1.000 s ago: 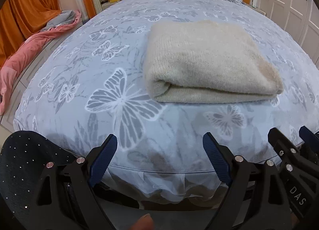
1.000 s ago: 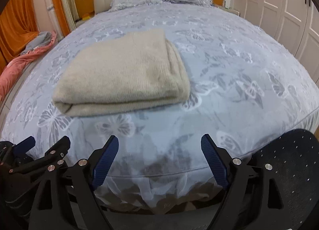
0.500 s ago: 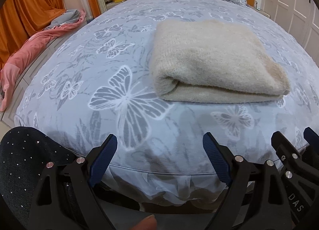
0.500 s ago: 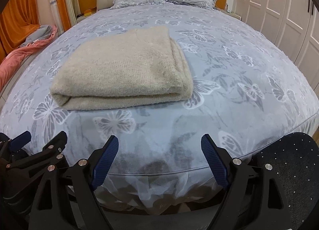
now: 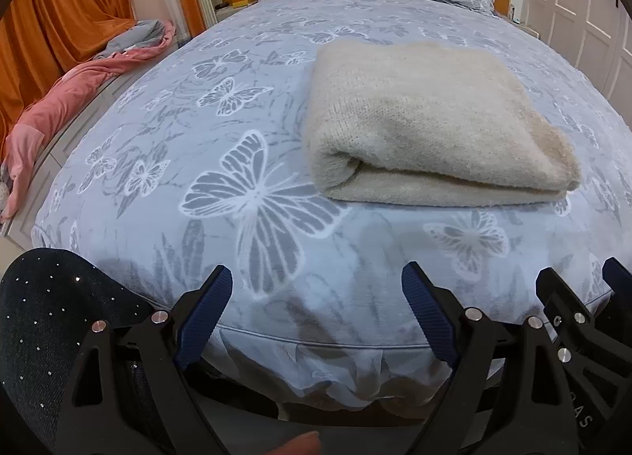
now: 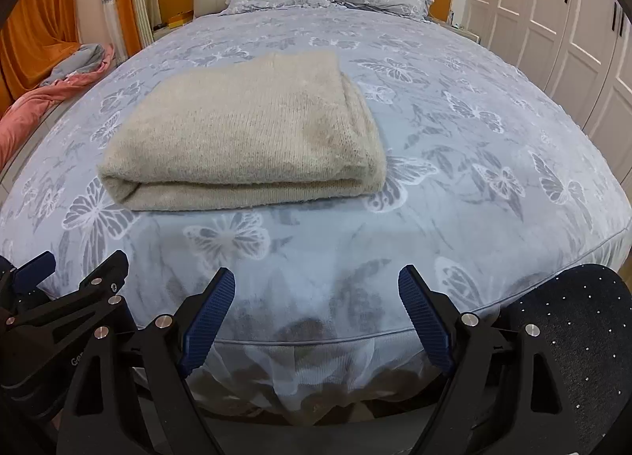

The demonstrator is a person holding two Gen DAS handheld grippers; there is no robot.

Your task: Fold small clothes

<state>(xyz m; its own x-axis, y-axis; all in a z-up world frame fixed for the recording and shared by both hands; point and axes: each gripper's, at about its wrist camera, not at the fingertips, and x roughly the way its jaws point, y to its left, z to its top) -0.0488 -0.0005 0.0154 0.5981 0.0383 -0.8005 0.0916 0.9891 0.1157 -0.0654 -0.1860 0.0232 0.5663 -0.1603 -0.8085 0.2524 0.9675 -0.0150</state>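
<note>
A: Start at the left gripper point(image 5: 316, 297). What is it doing?

B: Its blue-padded fingers point(image 5: 203, 307) are spread wide with nothing between them, hanging over the near edge of the bed. The right gripper point(image 6: 316, 297) is the same: jaws apart, empty, just beside the left one.

A: And the garment?

B: The cream, fuzzy knitted sweater point(image 5: 426, 123) lies folded into a thick rectangle on the grey-blue butterfly-print bedspread point(image 5: 237, 147), beyond both grippers and touching neither. Its rolled fold faces the grippers.

A: So the folding looks finished?

B: I'd judge so, though the far edge is hard to read through the fisheye; a sleeve could be loose back there.

A: What might go wrong from here?

B: The knit is bulky and springy, so the top layer could creep open if nudged. A pinch on only the upper layer would peel the stack apart. The soft mattress gives way too, so pressing down could tilt the bundle.

A: Anything else nearby?

B: A pink and grey blanket point(image 5: 79, 99) slumps along the floor at the left, well apart.
</note>
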